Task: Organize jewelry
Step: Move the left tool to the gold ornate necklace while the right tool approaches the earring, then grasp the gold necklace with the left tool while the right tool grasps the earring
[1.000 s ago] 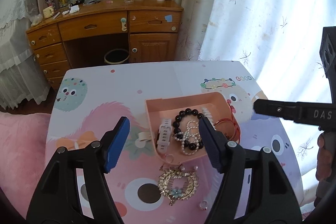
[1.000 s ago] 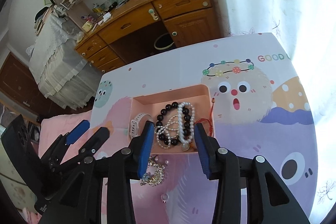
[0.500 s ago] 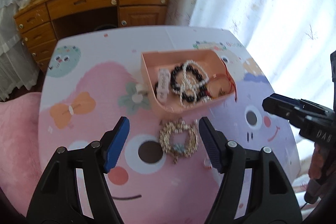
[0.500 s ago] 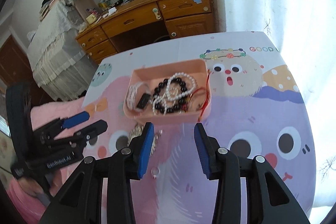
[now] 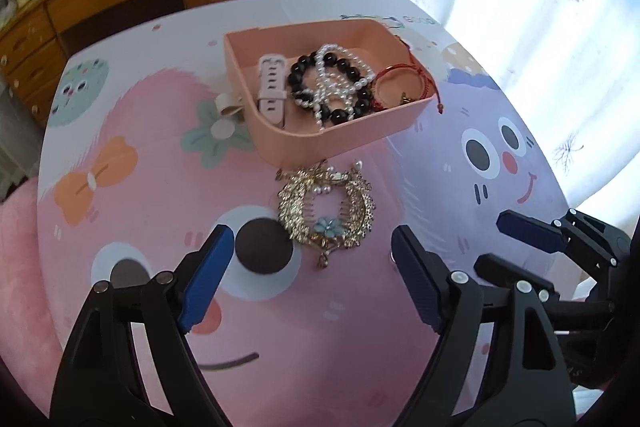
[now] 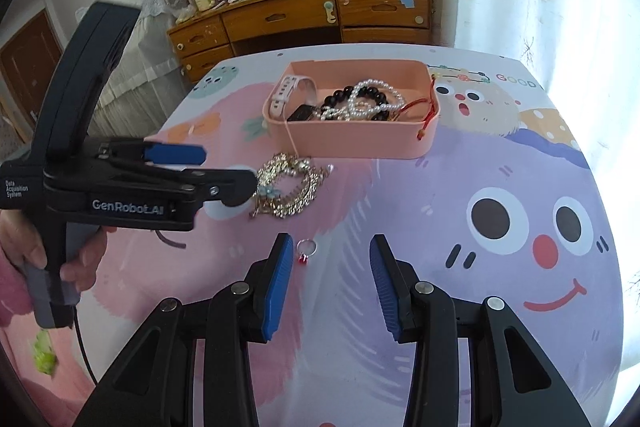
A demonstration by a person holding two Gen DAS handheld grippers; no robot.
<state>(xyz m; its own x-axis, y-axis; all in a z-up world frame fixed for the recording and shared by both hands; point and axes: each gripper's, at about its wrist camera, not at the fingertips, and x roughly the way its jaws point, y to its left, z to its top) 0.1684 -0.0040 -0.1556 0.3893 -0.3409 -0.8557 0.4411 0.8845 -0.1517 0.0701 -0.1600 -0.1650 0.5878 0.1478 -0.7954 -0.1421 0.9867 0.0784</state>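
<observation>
The left gripper [image 5: 310, 259], jaws opening wide and empty, hangs just near of the gold filigree hair comb with a blue flower [image 5: 326, 209] on the cartoon-printed tablecloth [image 5: 140, 187]. The right gripper [image 6: 328, 259], partly open and holding nothing, has the small silver ring with a red stone [image 6: 306, 250] just beside its left finger [image 6: 276, 283]. Farther off stands the pink plastic tray [image 6: 356, 143] of bracelets.

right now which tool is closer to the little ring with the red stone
Right. The right tool sits just in front of the ring, which lies beside its left finger. The left tool, opening, is further back at the gold hairpiece.
</observation>
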